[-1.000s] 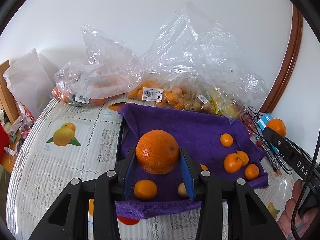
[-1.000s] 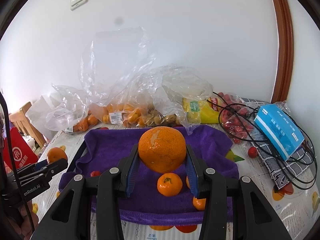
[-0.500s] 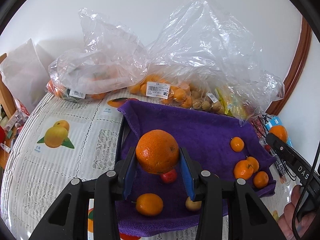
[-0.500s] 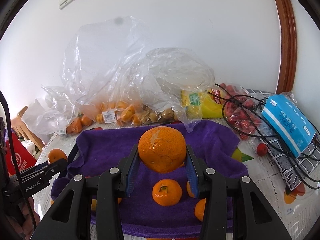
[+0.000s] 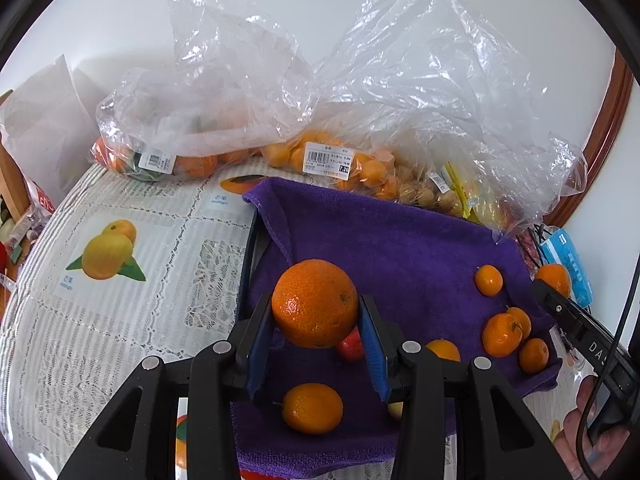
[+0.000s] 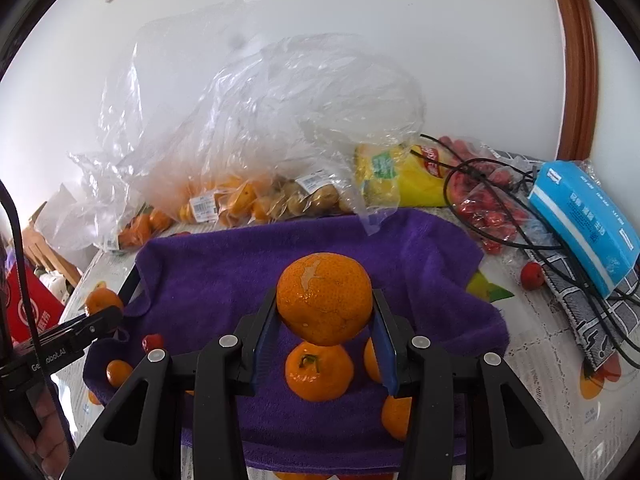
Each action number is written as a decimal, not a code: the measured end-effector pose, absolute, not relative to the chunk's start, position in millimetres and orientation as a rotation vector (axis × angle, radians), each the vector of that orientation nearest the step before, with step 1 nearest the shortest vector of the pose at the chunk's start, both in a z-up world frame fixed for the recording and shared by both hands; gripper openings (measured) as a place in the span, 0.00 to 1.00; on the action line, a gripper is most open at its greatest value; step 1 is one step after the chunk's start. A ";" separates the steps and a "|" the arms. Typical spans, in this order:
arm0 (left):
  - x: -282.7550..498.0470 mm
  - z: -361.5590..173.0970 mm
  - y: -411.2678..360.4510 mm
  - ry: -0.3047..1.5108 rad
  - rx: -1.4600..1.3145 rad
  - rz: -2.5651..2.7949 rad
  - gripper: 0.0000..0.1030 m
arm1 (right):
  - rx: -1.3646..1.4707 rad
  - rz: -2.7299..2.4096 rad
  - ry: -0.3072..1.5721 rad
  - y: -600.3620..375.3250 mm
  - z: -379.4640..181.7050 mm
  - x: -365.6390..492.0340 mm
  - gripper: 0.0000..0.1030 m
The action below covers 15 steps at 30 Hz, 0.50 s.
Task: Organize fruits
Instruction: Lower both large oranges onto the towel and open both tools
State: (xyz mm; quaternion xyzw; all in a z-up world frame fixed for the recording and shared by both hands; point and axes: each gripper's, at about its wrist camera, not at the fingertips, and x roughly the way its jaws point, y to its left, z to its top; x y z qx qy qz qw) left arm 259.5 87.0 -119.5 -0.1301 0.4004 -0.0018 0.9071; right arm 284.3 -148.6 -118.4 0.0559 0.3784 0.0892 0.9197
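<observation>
My left gripper (image 5: pixel 316 312) is shut on a large orange (image 5: pixel 315 303) held above the left part of a purple towel (image 5: pixel 400 256). Below it lie a small mandarin (image 5: pixel 312 408) and a red fruit (image 5: pixel 351 347). More mandarins (image 5: pixel 502 334) sit at the towel's right end. My right gripper (image 6: pixel 325 312) is shut on another large orange (image 6: pixel 324 296), over a mandarin (image 6: pixel 319 370) on the same towel (image 6: pixel 224 276). Each gripper shows in the other's view, the right gripper (image 5: pixel 576 320) at the right edge, the left gripper (image 6: pixel 76 332) at the left edge.
Clear plastic bags of fruit (image 5: pixel 328 160) line the wall behind the towel. A blue tissue pack (image 6: pixel 588 220), black cables (image 6: pixel 520 216) and a bag of red fruit (image 6: pixel 484 208) lie to the right. The lace tablecloth (image 5: pixel 120 280) extends left of the towel.
Both grippers have sunk and moved closer to the towel, each still holding its orange. The fruit on the towel looks larger and has slid down in both views.
</observation>
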 end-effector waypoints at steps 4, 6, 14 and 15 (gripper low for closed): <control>260.4 -123.2 84.1 0.836 -0.268 -0.013 0.38 | 0.102 0.220 0.766 -141.7 -120.0 281.7 0.42; 260.4 -124.2 82.7 0.841 -0.272 -0.023 0.38 | 0.108 0.259 0.782 -136.6 -123.5 281.1 0.42; 260.4 -128.1 79.7 0.856 -0.270 -0.031 0.38 | -0.032 0.297 0.826 -108.1 -141.3 274.3 0.42; 260.8 -129.0 78.8 0.861 -0.270 -0.034 0.38 | -0.042 0.293 0.824 -107.6 -141.3 273.3 0.42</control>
